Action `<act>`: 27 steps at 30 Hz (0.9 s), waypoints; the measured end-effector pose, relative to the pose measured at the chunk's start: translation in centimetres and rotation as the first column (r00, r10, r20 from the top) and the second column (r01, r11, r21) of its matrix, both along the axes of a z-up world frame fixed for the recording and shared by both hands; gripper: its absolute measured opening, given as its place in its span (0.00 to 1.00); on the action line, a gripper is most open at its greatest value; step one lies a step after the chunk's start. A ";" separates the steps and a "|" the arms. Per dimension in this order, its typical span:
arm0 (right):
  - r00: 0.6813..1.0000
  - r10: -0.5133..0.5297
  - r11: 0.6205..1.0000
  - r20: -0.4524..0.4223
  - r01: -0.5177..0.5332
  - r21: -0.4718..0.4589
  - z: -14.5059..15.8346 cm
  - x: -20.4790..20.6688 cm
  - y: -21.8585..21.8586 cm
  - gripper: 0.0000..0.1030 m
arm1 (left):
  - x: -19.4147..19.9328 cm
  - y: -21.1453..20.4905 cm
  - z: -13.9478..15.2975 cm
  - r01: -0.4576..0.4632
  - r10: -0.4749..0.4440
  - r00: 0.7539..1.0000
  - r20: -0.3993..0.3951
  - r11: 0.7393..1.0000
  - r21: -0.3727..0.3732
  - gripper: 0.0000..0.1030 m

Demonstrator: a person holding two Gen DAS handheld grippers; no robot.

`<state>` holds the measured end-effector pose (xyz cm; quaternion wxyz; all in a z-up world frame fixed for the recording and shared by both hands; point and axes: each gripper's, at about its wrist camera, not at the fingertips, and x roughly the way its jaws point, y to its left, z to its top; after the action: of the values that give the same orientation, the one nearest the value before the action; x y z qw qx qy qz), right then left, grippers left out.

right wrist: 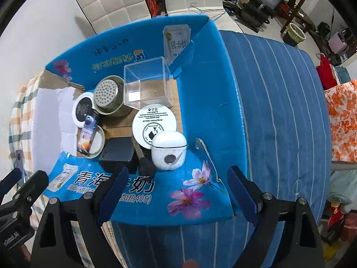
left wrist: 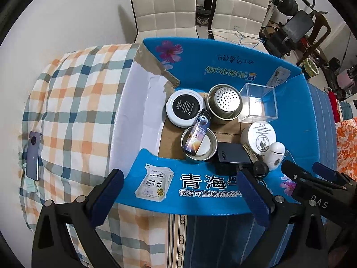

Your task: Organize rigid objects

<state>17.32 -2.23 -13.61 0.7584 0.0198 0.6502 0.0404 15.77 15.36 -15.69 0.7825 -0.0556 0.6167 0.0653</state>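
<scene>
Hovering above the blue box's near flap, both hand-held grippers gape, released.

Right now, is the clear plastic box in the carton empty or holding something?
Empty. The clear plastic box stands open side up in the carton, and through its walls only the brown cardboard floor shows.

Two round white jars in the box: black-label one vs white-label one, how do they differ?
The black-label jar has a dark top with pale text; the white-label jar has a white top with dark print. The first sits at the box's left by the perforated tin; the second at the right by the white case. Both are round and white-rimmed.
</scene>
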 end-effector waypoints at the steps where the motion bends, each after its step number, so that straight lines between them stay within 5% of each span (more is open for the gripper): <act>1: 1.000 -0.001 1.000 0.008 0.001 0.005 0.6 -0.2 -0.2 0.89 | -0.1 0.0 0.3 0.000 0.000 1.000 0.005 1.000 -0.001 1.00; 15: 0.981 -0.002 0.995 0.192 -0.018 0.103 14.7 -6.7 -2.5 0.90 | -4.0 -1.9 12.5 0.041 -0.042 0.982 0.183 0.999 0.005 1.00; 27: 0.960 0.032 0.989 0.280 -0.071 0.133 22.4 -13.0 -4.0 0.90 | -9.1 -2.9 17.3 0.022 -0.021 0.972 0.232 1.000 -0.004 1.00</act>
<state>4.33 -6.19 8.78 0.8372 0.0508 0.5336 0.1087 6.69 12.44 1.61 0.8497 -0.0588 0.5217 0.0478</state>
